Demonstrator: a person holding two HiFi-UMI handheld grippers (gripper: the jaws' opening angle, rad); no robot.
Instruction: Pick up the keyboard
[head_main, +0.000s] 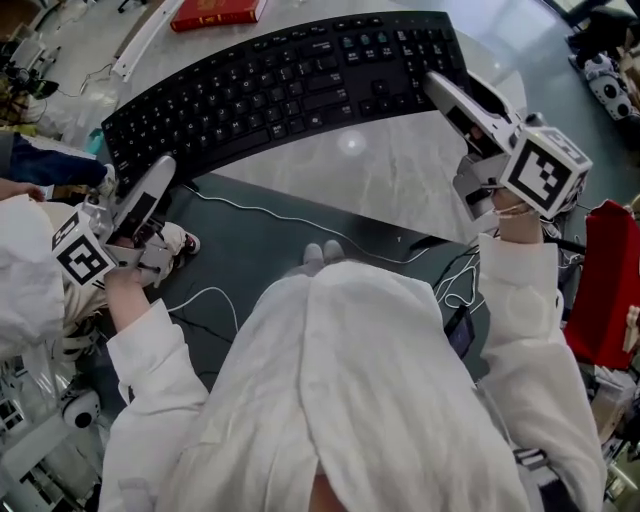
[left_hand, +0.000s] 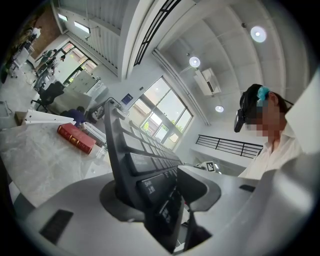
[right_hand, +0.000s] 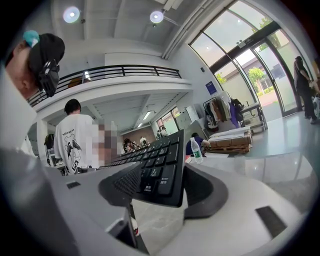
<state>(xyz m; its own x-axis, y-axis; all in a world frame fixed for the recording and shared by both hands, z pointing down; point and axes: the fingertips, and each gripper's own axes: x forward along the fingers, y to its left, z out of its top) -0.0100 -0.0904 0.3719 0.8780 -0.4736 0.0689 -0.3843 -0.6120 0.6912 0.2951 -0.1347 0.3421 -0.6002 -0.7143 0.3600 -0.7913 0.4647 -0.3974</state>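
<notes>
The black keyboard (head_main: 290, 85) is held by its two ends above the white marble table (head_main: 380, 170), its left end reaching past the table's near edge. My left gripper (head_main: 150, 180) is shut on the left end, and in the left gripper view the keyboard (left_hand: 135, 160) stands edgewise between the two grey jaws of the left gripper (left_hand: 160, 195). My right gripper (head_main: 445, 90) is shut on the right end. In the right gripper view the numeric-pad corner of the keyboard (right_hand: 160, 165) sits clamped in the right gripper (right_hand: 160, 192), with table surface showing below it.
A red book (head_main: 215, 12) lies at the table's far side, beyond the keyboard. White cables (head_main: 250, 210) run over the dark floor below the table's near edge. A red object (head_main: 610, 280) stands at the right. A water bottle (right_hand: 196, 150) and a bystander (right_hand: 75, 142) are in the background.
</notes>
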